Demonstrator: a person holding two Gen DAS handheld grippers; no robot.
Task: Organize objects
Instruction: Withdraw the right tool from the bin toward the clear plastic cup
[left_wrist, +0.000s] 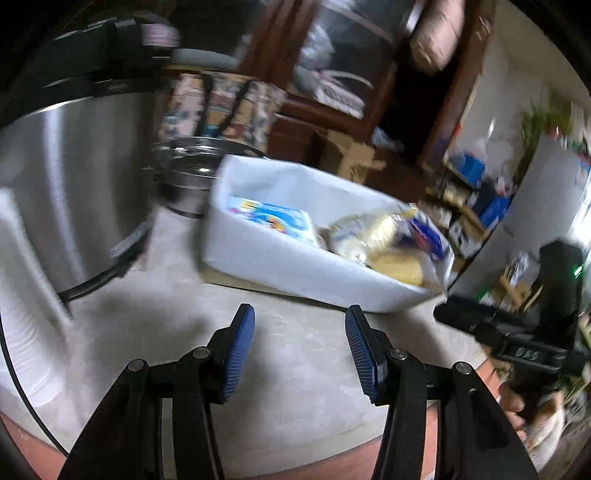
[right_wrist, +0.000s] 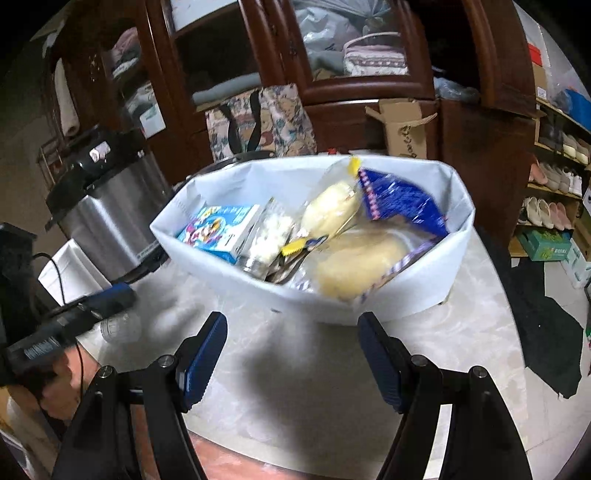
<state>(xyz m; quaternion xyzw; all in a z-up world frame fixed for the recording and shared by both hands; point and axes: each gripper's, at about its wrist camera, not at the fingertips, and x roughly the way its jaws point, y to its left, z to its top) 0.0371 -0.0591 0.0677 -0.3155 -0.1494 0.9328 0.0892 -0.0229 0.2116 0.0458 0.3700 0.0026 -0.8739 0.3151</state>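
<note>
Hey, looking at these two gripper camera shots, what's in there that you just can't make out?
- Print on the light blue box in the white bin: smeared by motion blur in both views.
- Bin's bottom, right wrist view: covered by the snack bags and blue packet.
- White object, left wrist view: cut off by the left edge, blurred.
- Steel cooker: its top is lost in the dark corner.

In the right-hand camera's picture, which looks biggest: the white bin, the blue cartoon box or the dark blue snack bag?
1. White bin.
2 and 3. Blue cartoon box and dark blue snack bag look about alike; both are partly hidden.
</note>
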